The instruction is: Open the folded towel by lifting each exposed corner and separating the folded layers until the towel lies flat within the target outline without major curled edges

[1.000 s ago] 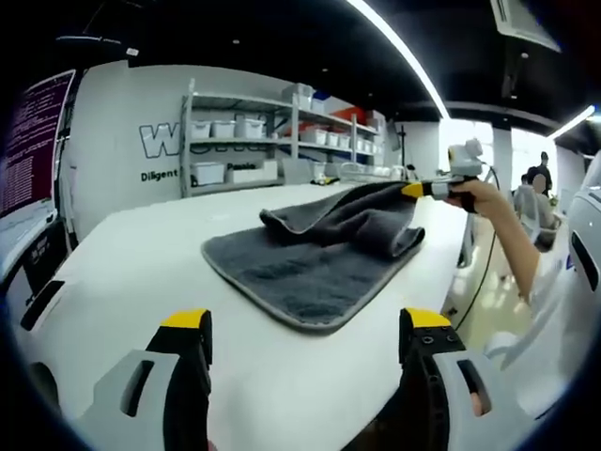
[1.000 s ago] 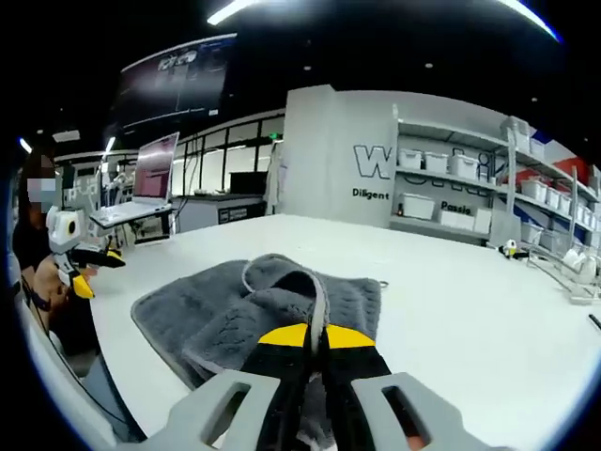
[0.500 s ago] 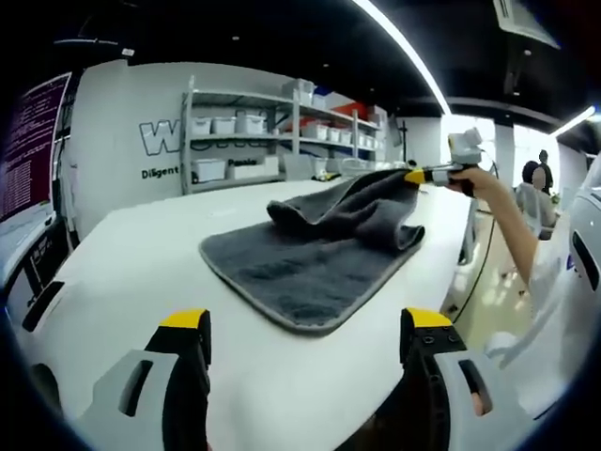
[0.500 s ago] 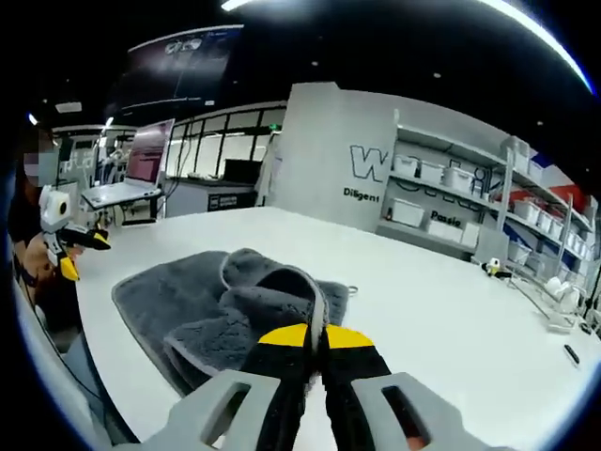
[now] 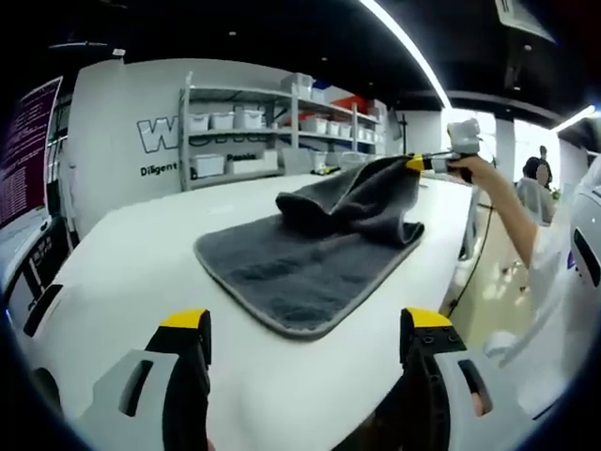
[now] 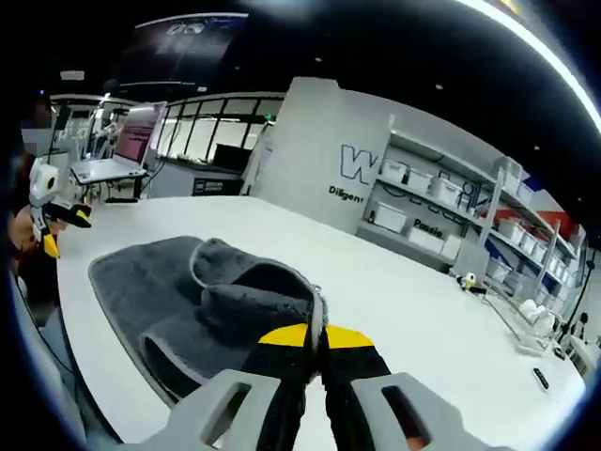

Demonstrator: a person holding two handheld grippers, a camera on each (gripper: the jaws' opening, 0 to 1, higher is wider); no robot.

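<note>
Right claw stood clamped on a corner of the grey towel, which we held raised above the far right part of the white desk. Our left claw hovered with jaws apart and nothing between them, near the desk's edge. Storage shelves lined the far wall.

One towel, one table, two grippers, perhaps eight shelf bins.
</note>
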